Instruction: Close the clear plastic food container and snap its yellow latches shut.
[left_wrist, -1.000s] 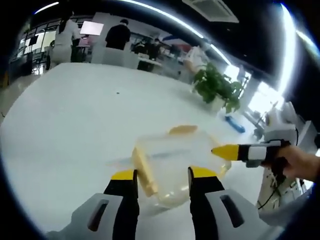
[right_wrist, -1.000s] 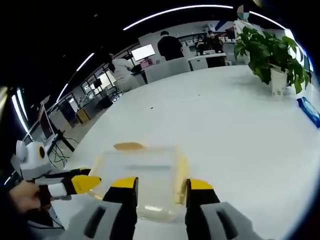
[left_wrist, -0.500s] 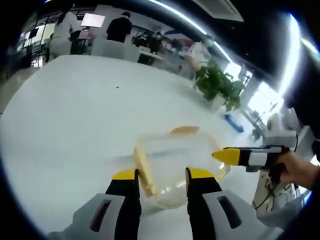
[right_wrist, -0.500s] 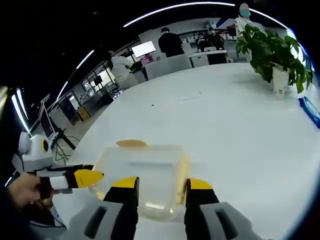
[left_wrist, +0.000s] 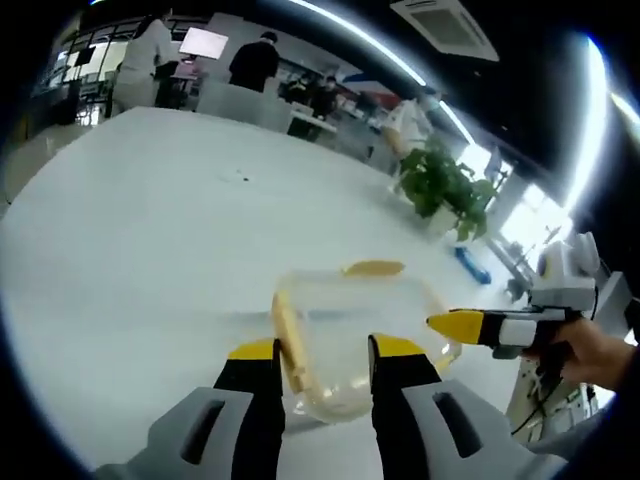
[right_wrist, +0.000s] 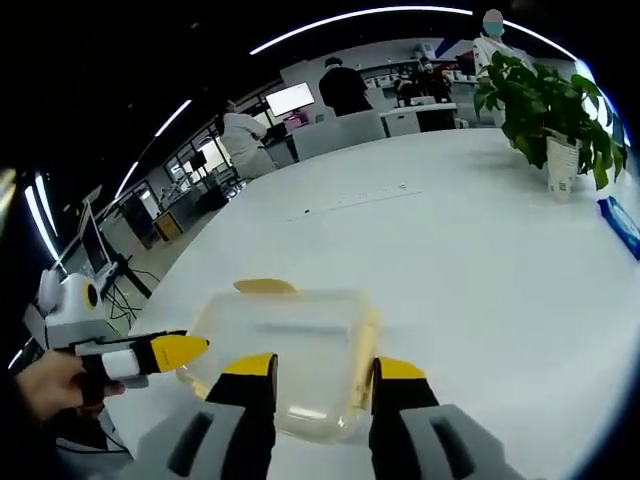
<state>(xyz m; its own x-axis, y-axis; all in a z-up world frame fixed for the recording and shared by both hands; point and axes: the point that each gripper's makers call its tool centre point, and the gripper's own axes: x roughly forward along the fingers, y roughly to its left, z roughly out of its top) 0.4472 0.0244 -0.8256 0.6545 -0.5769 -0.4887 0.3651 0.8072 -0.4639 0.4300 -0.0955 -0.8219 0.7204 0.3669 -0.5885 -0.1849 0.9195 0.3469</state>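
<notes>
A clear plastic food container (left_wrist: 350, 335) (right_wrist: 285, 365) lies on the white table (left_wrist: 150, 230) with its lid on. A yellow latch (left_wrist: 290, 335) runs along one long side and another yellow latch (left_wrist: 372, 268) sticks out flat at the far end. My left gripper (left_wrist: 322, 352) stands open just short of the container's near edge. My right gripper (right_wrist: 325, 368) is open too, at the container's near edge in its own view. In the left gripper view the right gripper's yellow tip (left_wrist: 458, 325) sits by the container's right corner. In the right gripper view the left gripper's yellow tip (right_wrist: 178, 349) sits by its left corner.
A potted plant (left_wrist: 445, 185) (right_wrist: 545, 100) stands farther along the table, and a blue object (left_wrist: 470, 265) (right_wrist: 622, 222) lies near it. People, chairs and a monitor (right_wrist: 285, 102) are in the background beyond the table's far edge. A person's hand (left_wrist: 590, 350) holds the right gripper.
Both cameras drifted slightly. The grippers stay open around the container and the latches have not moved.
</notes>
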